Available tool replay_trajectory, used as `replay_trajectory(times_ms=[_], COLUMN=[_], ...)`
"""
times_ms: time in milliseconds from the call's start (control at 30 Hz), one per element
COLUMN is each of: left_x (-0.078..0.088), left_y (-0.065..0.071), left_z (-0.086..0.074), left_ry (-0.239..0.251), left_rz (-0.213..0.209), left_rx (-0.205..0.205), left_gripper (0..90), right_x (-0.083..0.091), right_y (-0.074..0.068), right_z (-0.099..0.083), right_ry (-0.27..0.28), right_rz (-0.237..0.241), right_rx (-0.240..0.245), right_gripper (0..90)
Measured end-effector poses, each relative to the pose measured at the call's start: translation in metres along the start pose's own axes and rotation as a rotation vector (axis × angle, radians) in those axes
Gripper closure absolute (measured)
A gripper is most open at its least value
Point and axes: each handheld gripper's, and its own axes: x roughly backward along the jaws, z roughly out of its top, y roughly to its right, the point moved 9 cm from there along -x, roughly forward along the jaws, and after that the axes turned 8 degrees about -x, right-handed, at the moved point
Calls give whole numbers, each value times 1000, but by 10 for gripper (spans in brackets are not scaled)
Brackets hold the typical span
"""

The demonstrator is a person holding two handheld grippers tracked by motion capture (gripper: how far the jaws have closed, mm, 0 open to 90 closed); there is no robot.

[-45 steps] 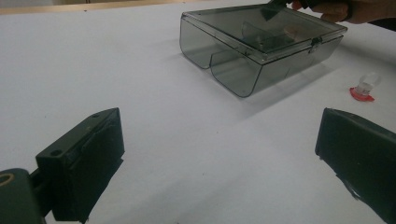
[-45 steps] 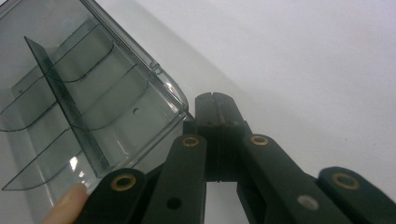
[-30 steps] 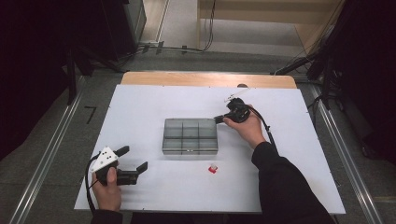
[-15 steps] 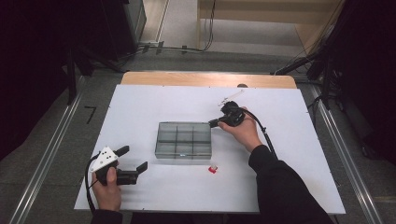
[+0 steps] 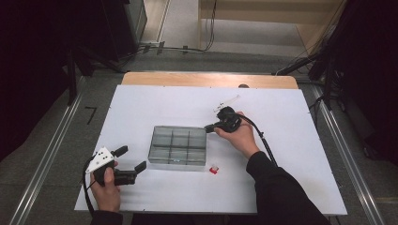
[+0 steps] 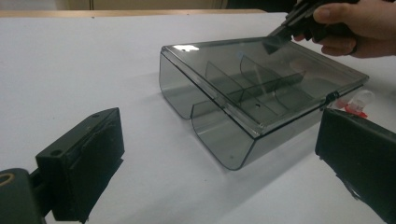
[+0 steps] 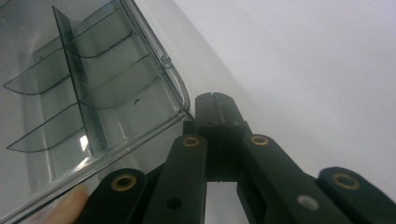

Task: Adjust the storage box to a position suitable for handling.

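Note:
A smoky clear plastic compartment box (image 5: 178, 145) with its lid closed lies mid-table; it also shows as the box (image 6: 252, 88) and the box (image 7: 93, 93). My right gripper (image 5: 210, 127) is shut with nothing between its jaws, and its tips rest against the box's far right corner. In its own view the right gripper (image 7: 215, 100) has its closed jaws touching the lid's rim. My left gripper (image 5: 131, 158) stands open on the table left of the box and apart from it. The left gripper (image 6: 219, 140) has its jaws wide on either side of the box's near end.
A small red and clear piece (image 5: 213, 169) lies on the white table (image 5: 291, 178) just off the box's near right corner, also seen as the piece (image 6: 355, 105). A clear slim object (image 5: 226, 102) lies beyond the right hand. A cable (image 5: 265, 140) trails from the right gripper.
The right gripper has moved left and nearer to the person, with the box sliding the same way and turning slightly. The left gripper has stayed put.

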Motion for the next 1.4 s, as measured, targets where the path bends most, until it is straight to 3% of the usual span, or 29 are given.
replay_trajectory(times_ms=[167,900,1400], left_x=[4,11,12], left_y=[-4,-10,-10], left_z=[3,6,7], left_ry=[15,16,25], left_rz=[29,47,23], left_rx=[13,25,43], left_gripper=[14,14,14], right_x=[-2,-9,-12], right_y=[-7,-35,-52], right_z=[-2,-13,-18], right_ry=[2,6,-7], right_rz=[3,32,41], right_rx=[22,28,46], right_gripper=[881,881,881])
